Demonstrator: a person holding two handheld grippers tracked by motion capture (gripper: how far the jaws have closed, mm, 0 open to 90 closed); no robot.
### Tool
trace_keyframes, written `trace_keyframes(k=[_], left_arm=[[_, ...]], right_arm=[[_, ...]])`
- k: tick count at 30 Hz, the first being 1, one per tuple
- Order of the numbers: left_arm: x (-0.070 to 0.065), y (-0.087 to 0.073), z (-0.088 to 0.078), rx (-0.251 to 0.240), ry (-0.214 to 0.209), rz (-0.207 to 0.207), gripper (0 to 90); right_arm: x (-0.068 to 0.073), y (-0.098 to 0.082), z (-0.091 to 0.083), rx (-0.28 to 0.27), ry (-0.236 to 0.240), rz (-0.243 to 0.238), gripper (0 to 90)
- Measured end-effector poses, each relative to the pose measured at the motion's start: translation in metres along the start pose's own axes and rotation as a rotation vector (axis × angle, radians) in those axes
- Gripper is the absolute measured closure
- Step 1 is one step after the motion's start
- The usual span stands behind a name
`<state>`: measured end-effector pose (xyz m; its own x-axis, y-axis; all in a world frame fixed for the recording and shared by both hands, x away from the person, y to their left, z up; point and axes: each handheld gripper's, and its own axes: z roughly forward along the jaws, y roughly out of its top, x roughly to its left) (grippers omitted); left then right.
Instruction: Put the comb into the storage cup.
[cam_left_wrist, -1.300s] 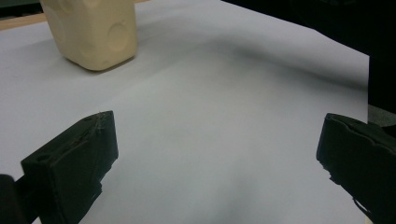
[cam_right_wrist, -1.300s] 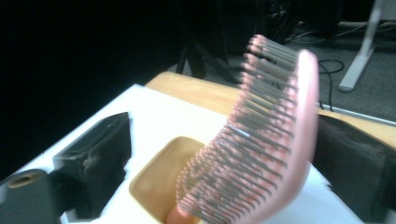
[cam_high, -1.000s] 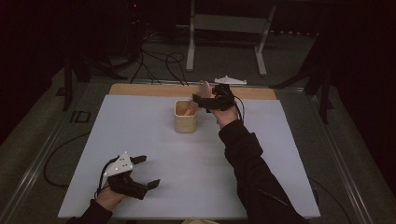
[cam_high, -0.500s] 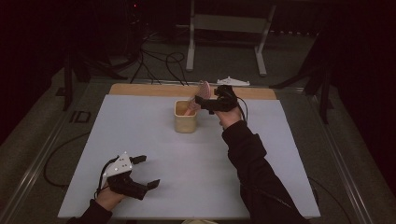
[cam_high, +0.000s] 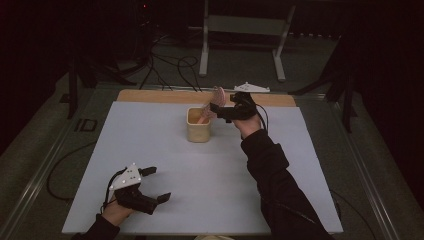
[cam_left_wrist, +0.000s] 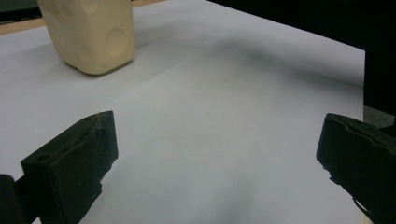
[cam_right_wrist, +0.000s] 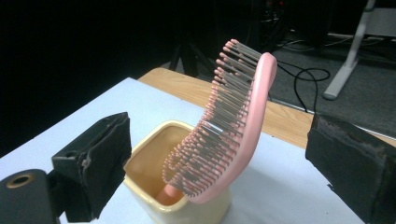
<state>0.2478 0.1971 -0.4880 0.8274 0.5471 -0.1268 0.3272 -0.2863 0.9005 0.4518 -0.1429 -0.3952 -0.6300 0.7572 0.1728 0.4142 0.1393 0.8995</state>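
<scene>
A pink brush (cam_right_wrist: 233, 126) stands in a cup (cam_right_wrist: 154, 186) between the open right tool's (cam_right_wrist: 224, 158) jaws; left tool (cam_left_wrist: 215, 163) open, empty.

Looking dim all round, with the room past the table (cam_high: 150, 150) falling off into near black. Catching soft overhead light on the pale tabletop, possibly from above and behind. Throwing a broad, faint shadow across the sheet in the left gripper view. Blurring at the near jaws; grain creeping in throughout.
</scene>
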Motion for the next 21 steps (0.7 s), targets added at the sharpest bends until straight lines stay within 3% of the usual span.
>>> trace_keyframes(k=[21], left_arm=[[-0.001,0.0,-0.001,0.001,-0.004,0.005,0.0]], right_arm=[[-0.01,-0.025,-0.018,0.016,0.034,-0.023,7.2]])
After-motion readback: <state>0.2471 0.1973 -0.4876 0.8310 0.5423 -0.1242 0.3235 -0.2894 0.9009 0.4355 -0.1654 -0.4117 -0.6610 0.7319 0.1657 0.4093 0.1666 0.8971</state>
